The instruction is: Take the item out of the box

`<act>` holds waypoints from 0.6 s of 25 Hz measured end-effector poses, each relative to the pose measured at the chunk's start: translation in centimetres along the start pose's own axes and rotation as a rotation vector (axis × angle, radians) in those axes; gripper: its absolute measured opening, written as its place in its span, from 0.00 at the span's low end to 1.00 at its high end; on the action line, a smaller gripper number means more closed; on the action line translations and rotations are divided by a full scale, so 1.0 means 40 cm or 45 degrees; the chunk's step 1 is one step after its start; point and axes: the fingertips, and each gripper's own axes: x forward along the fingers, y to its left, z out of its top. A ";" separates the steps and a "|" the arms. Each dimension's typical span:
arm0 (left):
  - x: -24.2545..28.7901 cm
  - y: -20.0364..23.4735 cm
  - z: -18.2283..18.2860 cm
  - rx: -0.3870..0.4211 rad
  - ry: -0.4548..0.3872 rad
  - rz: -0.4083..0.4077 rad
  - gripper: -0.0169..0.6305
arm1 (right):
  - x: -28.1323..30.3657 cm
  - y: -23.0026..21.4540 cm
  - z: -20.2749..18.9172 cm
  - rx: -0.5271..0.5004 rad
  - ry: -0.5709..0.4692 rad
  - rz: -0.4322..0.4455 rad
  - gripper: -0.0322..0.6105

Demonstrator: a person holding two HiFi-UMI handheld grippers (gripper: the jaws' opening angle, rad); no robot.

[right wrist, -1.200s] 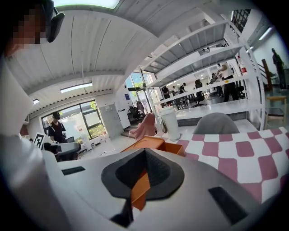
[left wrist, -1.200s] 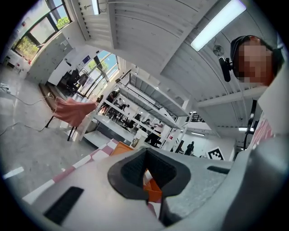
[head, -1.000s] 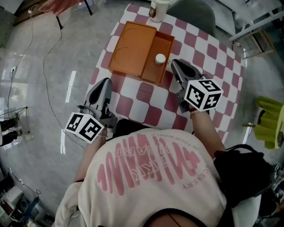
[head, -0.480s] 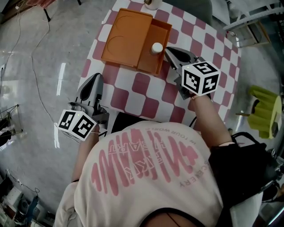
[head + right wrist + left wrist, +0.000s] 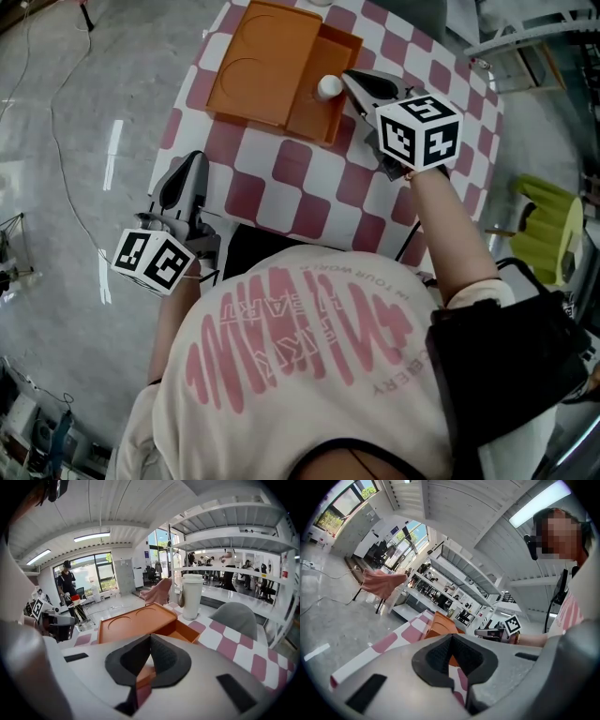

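The shirt (image 5: 309, 366) seems to read "IN YOUR WORLD", upside down.

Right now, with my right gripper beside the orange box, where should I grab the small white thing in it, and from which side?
Probably across its rounded sides, coming from above. The white item sits in the open compartment of the orange box, whose walls would block a level approach. The right gripper is shut close beside it, so open the jaws first.

Probably a lab or workshop hall: metal shelving (image 5: 234, 543), big windows (image 5: 89, 571), strip lights (image 5: 93, 537), cables (image 5: 53, 131) across polished floor (image 5: 56, 309).
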 end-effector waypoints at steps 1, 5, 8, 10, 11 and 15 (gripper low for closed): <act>0.000 0.002 -0.004 0.004 0.004 0.000 0.04 | 0.004 0.002 -0.001 -0.015 0.013 0.006 0.06; -0.002 0.005 -0.019 -0.004 0.007 0.007 0.04 | 0.013 0.007 -0.005 -0.111 0.092 0.035 0.06; -0.009 0.004 -0.029 -0.008 0.007 0.011 0.04 | 0.024 0.017 -0.013 -0.197 0.166 0.076 0.06; -0.009 0.005 -0.034 -0.002 0.007 0.013 0.04 | 0.031 0.023 -0.018 -0.251 0.205 0.103 0.06; -0.008 0.006 -0.038 0.006 0.010 0.015 0.04 | 0.035 0.022 -0.021 -0.279 0.218 0.109 0.06; -0.006 0.012 -0.056 0.035 0.018 0.034 0.04 | 0.052 0.010 -0.034 -0.337 0.259 0.125 0.06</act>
